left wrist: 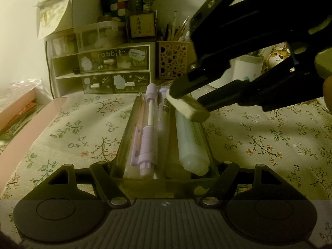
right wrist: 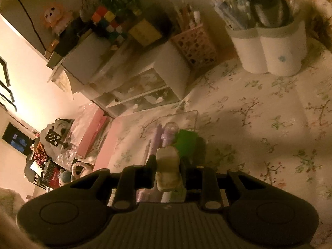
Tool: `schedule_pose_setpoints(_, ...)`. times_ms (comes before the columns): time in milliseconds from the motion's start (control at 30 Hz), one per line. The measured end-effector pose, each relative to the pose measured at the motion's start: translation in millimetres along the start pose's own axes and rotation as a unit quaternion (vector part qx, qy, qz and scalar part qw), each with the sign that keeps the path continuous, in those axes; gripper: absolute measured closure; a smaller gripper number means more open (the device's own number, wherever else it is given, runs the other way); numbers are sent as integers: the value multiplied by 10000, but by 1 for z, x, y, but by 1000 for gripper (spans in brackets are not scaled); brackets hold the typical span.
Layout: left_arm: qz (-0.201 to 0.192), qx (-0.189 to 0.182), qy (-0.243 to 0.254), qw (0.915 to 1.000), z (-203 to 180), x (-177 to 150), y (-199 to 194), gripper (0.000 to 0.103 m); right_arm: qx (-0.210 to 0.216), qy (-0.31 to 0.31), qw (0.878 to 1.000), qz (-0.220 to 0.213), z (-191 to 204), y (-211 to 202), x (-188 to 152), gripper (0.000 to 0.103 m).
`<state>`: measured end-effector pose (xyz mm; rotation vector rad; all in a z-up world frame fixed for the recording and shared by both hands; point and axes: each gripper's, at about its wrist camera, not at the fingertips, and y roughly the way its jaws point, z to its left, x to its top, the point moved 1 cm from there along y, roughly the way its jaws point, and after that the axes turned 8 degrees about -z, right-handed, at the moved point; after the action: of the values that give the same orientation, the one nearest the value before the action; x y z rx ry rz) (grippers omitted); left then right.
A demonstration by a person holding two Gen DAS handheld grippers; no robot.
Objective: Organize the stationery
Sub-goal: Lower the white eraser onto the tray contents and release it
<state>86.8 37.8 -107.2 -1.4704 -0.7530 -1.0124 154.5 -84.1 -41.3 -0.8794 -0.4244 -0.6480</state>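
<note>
Above the far end of the clear case, the right tongs are closed on a white eraser and hold it over the pens already lying inside. The left tongs grip the near end wall of the case, one finger on each side, and seem to steady it on the flowered surface. The eraser hangs over the pale green tube, beside the purple pen. For a good placing, the person should probably lower the eraser until it touches or nearly touches the contents, then open the right tongs slowly, so it does not bounce out. The left tongs should keep the case from sliding.
</note>
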Motion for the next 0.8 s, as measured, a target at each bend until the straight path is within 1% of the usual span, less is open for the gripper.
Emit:
schedule_pose_setpoints(300,0,-4,-3,10000,0,0,0,30,19,121,9999,86,4,9,1,74)
schedule_pose_setpoints(467,-1,-5,0,10000,0,0,0,30,17,86,9999,106,7,10,1,73)
schedule_pose_setpoints(567,-1,-5,-1,10000,0,0,0,30,96,75,9998,161,10,9,0,72)
schedule_pose_setpoints(800,-4,-10,3,10000,0,0,0,30,56,21,9998,163,13,10,-2,72)
